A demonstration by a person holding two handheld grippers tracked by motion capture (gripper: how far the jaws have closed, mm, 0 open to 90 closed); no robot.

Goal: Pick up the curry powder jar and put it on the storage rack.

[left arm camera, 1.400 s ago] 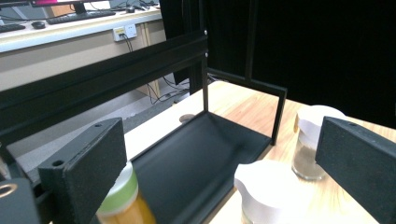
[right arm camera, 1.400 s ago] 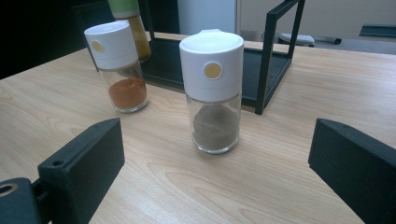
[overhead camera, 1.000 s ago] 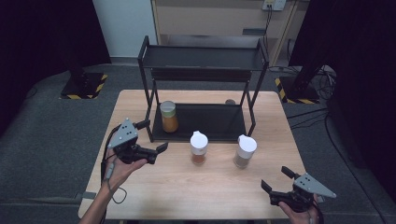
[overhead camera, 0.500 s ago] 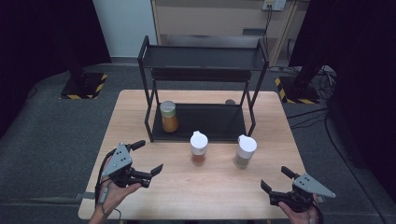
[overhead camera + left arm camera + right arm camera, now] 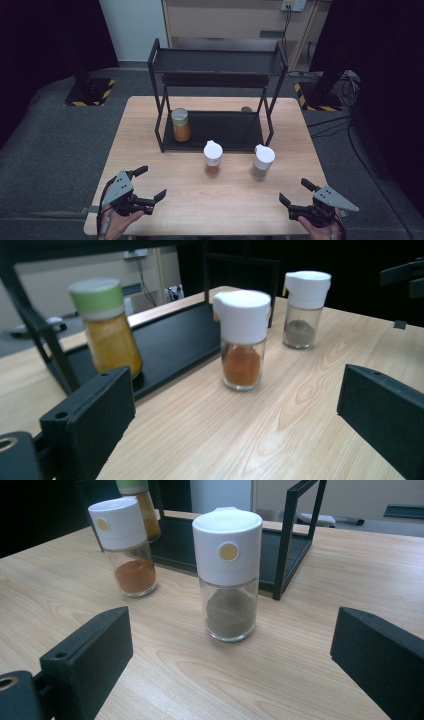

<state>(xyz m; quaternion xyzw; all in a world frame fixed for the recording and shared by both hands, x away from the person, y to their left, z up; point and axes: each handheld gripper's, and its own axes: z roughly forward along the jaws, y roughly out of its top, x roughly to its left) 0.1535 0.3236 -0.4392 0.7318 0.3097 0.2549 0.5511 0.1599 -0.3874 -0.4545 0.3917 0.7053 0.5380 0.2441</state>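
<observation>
A: Pale wood table (image 5: pixel 165 150), black two-tier rack (image 5: pixel 216 80) at the back, and three spice jars. The green-lidded jar of yellow powder (image 5: pixel 180 125) stands on the rack's lower tray, at its left end. The white-capped jar of orange-red spice (image 5: pixel 212 158) and the white-capped jar of grey-brown pepper (image 5: pixel 262 162) stand upright on the bare wood just in front of the tray, near each other but apart

B: And the grippers?

A: The left gripper (image 5: pixel 145 191) sits at the near left edge, the right gripper (image 5: pixel 296 193) at the near right edge. Both have their jaws spread wide and hold nothing, well apart from the jars. The left one looks toward the orange-red jar, the right one straight at the pepper jar

B: What could go wrong from here?

A: I'd judge tipping the main risk. These jars are tall and narrow with heavy-looking caps, so a jaw that clips one side first could knock a jar over or push it into its neighbour. Closing on the smooth glass low down might let it slip; closing on the cap might pop it. The rack's front right post (image 5: pixel 271 120) stands close behind the pepper jar, so lifting toward the tray could catch it
</observation>
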